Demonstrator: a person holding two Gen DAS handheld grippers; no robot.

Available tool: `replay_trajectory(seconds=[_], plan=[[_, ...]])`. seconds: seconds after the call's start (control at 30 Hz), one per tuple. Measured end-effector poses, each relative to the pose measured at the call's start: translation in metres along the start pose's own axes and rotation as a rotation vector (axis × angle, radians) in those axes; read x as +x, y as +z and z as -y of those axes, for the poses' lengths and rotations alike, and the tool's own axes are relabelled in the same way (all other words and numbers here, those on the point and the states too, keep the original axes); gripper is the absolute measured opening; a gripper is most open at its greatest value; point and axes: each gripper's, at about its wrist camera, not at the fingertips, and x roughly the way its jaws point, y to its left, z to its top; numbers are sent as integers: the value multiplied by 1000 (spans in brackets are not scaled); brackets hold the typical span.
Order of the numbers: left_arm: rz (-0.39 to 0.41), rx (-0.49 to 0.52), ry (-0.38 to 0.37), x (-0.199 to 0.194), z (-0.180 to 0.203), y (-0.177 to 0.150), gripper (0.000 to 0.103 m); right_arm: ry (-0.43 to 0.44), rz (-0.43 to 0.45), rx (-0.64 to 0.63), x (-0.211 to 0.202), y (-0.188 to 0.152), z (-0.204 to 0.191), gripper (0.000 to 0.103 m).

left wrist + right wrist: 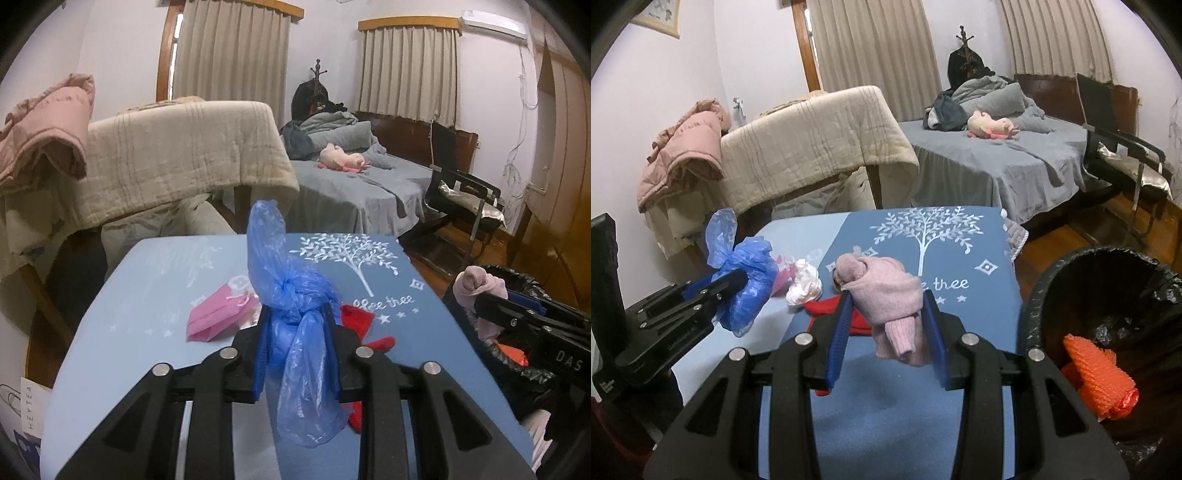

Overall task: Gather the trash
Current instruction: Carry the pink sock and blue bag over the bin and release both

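The black-lined round trash bin (1108, 332) stood right of the surface (886, 406), nearer the right tool (886, 325) clamping a rolled pink knit sock (882, 295); the left tool (297, 354) pinched a knotted blue plastic bag (295, 314).

Two grippers (297, 325) (888, 314), one blue bag (295, 295), one bin (1052, 266).

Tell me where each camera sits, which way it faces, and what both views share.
Left wrist: behind the left gripper, looking along its fingers over the table toward the bed; it grips a blue bag; the right gripper enters at right.
Right wrist: behind the right gripper, same heading, bin at right; it grips a pink sock; the left gripper enters at left.
Shared: table, bed, both grippers and their loads, bin.
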Motion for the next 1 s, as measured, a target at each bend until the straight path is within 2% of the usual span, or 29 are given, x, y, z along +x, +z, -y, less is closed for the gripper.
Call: replay_trajectory(seconds=[0.47, 1.0], plan=[[33, 31, -82, -13, 44, 19, 26, -43, 81, 28, -46, 5, 27, 37], [59, 112, -221, -9, 120, 34, 26, -180, 138, 74, -95, 0, 84, 38]])
